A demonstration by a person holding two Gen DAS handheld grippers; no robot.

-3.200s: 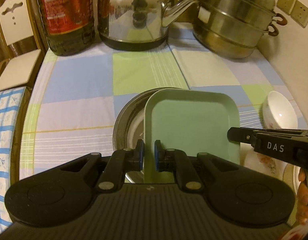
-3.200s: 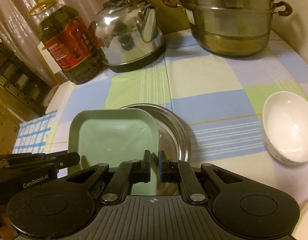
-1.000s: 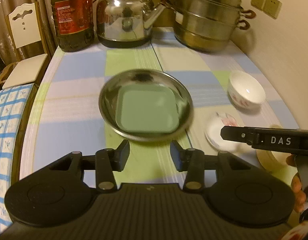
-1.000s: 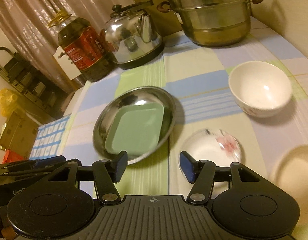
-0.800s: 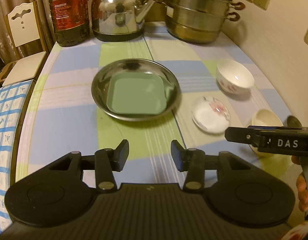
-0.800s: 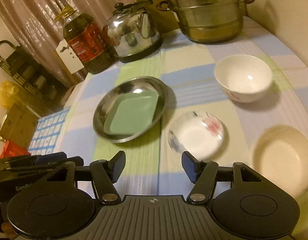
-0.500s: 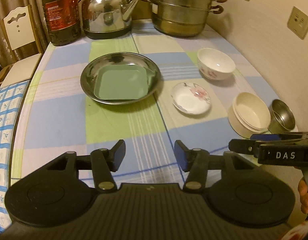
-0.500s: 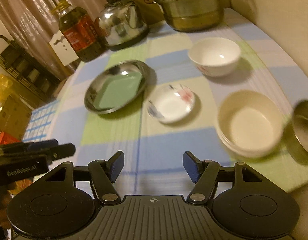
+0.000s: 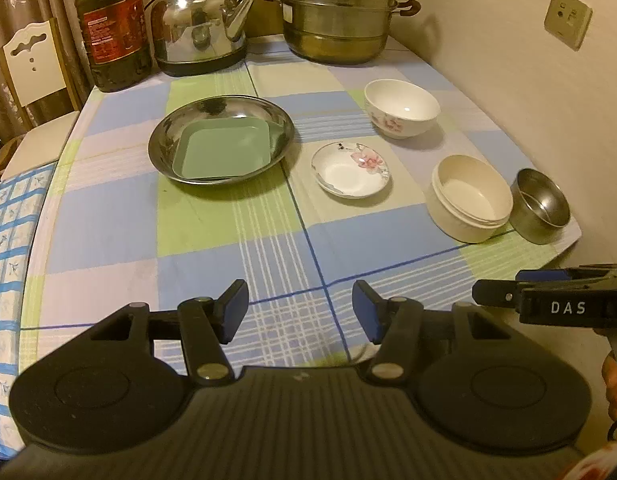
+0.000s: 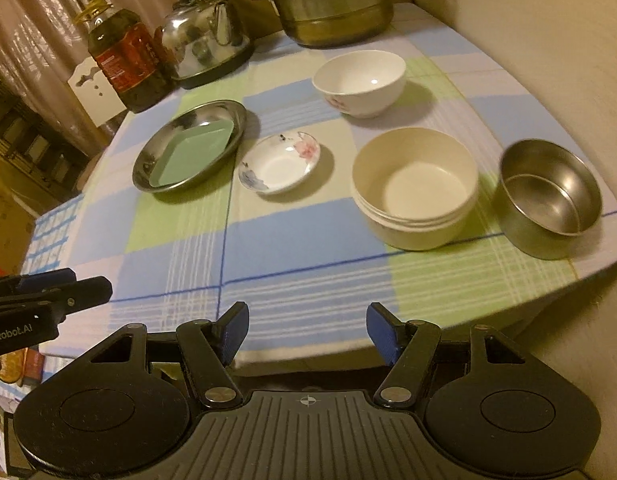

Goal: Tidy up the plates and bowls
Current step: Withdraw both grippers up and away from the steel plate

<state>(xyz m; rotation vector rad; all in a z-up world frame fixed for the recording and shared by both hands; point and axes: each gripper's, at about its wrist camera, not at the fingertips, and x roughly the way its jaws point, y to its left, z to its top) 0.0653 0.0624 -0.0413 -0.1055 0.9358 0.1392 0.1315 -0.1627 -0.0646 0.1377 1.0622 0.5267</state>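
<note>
Both grippers have pulled back from the table, the left gripper (image 9: 299,312) opening and empty, the right gripper (image 10: 308,332) spread and empty, leaving the green square plate (image 9: 222,154) nested in the steel dish (image 9: 164,136), bowls beyond unsorted.

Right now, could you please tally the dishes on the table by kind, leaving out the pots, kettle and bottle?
Plates: 2, the steel plate and the green plate lying in it.
Saucers: 1, the flowered saucer.
Bowls: 3, the white bowl, the cream bowl and the steel bowl.
Total: 6.
</note>
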